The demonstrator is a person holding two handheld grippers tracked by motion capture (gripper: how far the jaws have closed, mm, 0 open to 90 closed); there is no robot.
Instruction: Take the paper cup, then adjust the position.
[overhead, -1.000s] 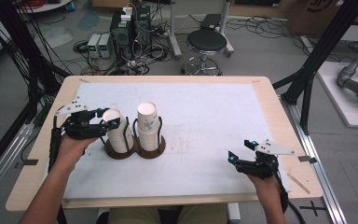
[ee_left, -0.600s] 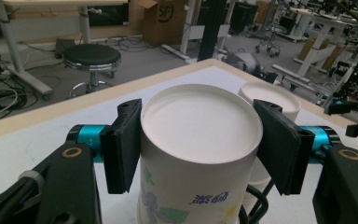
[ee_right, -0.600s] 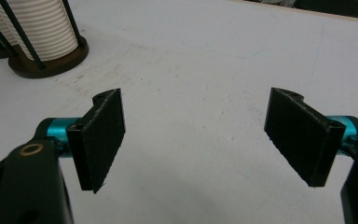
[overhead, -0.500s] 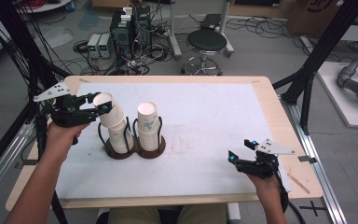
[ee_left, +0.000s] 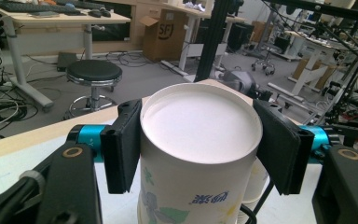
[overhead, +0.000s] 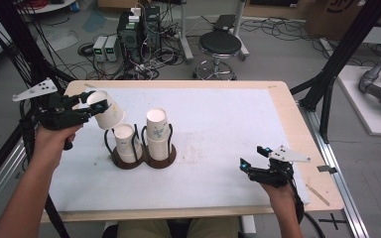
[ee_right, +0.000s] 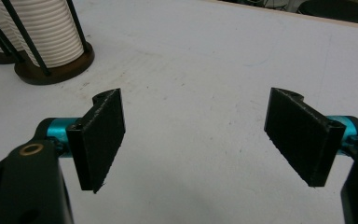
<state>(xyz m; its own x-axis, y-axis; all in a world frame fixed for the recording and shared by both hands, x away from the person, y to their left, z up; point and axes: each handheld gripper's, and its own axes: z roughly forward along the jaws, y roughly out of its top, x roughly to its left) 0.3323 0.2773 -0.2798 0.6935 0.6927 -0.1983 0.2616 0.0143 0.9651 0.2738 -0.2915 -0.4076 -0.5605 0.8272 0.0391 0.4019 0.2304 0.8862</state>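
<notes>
— Between the 2 black pads of the left gripper [overhead: 95,103], what is held?

— 1 white paper cup [overhead: 106,110] is clamped there, base outward; in the left gripper view the same cup [ee_left: 196,154] is seen with its flat bottom facing the camera and a pad pressed against each side. A green and blue print is carried on its wall. In the high view it is tipped over and held off the table.

— And what lies below that gripper?

— Just under and beside the held cup, 2 stacks of cups are kept in a dark wire holder [overhead: 144,156] with 2 round bases. The left stack [overhead: 125,142] is the lower one; the right stack [overhead: 158,132] is taller. The lifted cup is apart from both, nearest the left stack.

— How is the right gripper [overhead: 252,161] set?

— Its jaws are spread wide, with nothing between them. In the right gripper view only bare white table covering [ee_right: 200,70] is seen past its pads, and a ribbed stack is seen far off to the upper left of them. It is held low near the table's near edge, well apart from the holder.

— Is anything behind the table [overhead: 278,94]?

— A black stool [overhead: 220,44] is stood on the floor beyond it.
</notes>
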